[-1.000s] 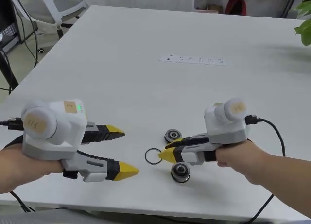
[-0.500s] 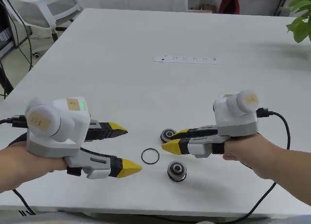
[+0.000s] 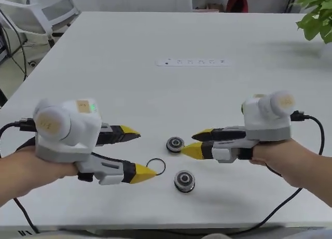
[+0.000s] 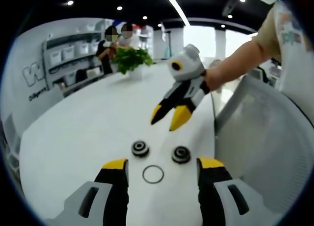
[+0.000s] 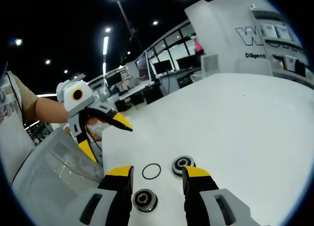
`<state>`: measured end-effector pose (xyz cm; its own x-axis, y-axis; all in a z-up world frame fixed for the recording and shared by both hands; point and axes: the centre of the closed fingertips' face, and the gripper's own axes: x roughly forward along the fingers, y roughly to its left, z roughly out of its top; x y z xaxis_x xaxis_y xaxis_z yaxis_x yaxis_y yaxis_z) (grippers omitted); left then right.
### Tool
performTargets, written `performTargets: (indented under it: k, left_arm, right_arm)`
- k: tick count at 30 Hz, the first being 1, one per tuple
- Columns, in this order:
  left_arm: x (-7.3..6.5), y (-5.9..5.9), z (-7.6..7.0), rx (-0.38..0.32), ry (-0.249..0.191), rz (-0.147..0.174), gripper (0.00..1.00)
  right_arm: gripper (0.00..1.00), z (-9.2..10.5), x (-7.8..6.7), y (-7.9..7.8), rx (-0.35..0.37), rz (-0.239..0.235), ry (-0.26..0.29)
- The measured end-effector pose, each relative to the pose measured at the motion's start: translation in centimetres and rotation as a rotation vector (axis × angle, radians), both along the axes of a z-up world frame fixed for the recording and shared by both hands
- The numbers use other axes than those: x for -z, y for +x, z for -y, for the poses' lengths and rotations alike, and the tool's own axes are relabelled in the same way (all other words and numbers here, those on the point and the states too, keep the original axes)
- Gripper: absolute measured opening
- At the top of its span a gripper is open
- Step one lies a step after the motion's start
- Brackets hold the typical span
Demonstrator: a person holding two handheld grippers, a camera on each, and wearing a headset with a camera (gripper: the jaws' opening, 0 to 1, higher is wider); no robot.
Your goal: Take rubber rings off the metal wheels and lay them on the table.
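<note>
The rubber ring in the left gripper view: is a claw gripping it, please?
No, the rubber ring lies flat on the table between the open jaws of the left claw, touching neither.

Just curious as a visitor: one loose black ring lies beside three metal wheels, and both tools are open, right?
Not three: the head view shows two metal wheels. One loose black ring lies beside them, and the left tool and right tool are open.

The left gripper [image 3: 145,153] and right gripper [image 3: 190,143] are white-grey, with black, yellow-tipped jaws. Black cables [image 3: 298,115] trail toward 9 and 3 o'clock. The short sleeve [image 5: 17,101] is tan.
</note>
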<state>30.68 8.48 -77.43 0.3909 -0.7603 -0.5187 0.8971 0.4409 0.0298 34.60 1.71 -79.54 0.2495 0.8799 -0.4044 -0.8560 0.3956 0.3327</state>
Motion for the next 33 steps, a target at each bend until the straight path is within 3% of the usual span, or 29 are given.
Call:
performTargets:
  k: [12, 19, 33]
  left_arm:
    - [0.4, 0.4, 1.3, 0.018, 0.003, -0.006, 0.57]
    - [0.8, 0.6, 2.0, 0.032, 0.009, -0.013, 0.56]
    - [2.0, 0.5, 3.5, 0.061, 0.018, -0.037, 0.54]
  right_arm:
    - [0.41, 1.3, 0.2, -0.9, -0.015, 0.041, -0.003]
    - [0.41, 1.6, 0.5, -1.8, -0.027, 0.026, 0.0]
    - [0.35, 2.2, 3.4, -3.9, -0.119, 0.033, -0.06]
